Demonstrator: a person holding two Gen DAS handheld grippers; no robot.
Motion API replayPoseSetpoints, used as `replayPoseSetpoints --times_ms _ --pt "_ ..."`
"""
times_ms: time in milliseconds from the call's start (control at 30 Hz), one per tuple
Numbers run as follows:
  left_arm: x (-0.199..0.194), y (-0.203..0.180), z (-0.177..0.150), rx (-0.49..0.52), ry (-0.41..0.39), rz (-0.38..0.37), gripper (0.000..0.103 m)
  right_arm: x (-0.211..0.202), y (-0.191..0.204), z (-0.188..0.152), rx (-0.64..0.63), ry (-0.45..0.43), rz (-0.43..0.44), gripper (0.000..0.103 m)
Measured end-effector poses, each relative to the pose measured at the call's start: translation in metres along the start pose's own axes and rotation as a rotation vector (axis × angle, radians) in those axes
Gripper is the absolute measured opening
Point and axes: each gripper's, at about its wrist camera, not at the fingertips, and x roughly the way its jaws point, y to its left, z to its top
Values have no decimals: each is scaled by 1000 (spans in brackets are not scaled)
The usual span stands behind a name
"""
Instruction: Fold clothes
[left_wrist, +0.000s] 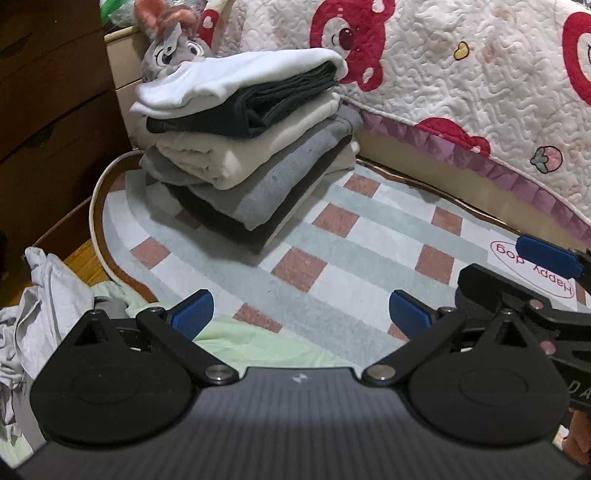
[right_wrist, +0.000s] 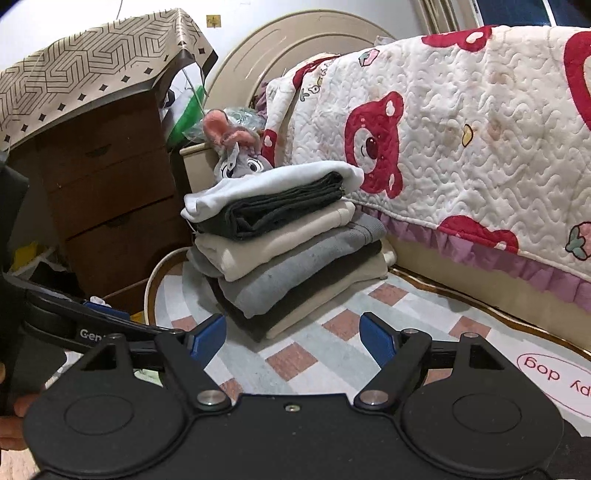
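Both sets of jaws stand spread and empty, the left gripper (left_wrist: 301, 314) tilted steeply over a checked rug (left_wrist: 332, 236), the right gripper (right_wrist: 293, 334) nearer level. Ahead, a stack of folded clothes (right_wrist: 280, 236) (knits, fleece) sits against the quilted bed (right_wrist: 461, 147). Only the left view shows crumpled pale garments (left_wrist: 40, 295).

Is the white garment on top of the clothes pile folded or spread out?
Folded. The white garment lies doubled over with a rounded fold edge, squared atop the clothes pile above a folded dark grey piece.
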Motion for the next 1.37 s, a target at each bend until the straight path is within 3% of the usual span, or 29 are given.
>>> replayPoseSetpoints --times_ms 167,700,1367 --pt "3 -5 -2 38 -8 37 103 2 5 -4 -37 13 -26 83" --pt "8 -2 -4 2 -17 64 103 8 16 -9 -100 61 -58 83" --pt "15 -3 -8 -8 16 71 103 14 10 -11 -43 113 -53 84"
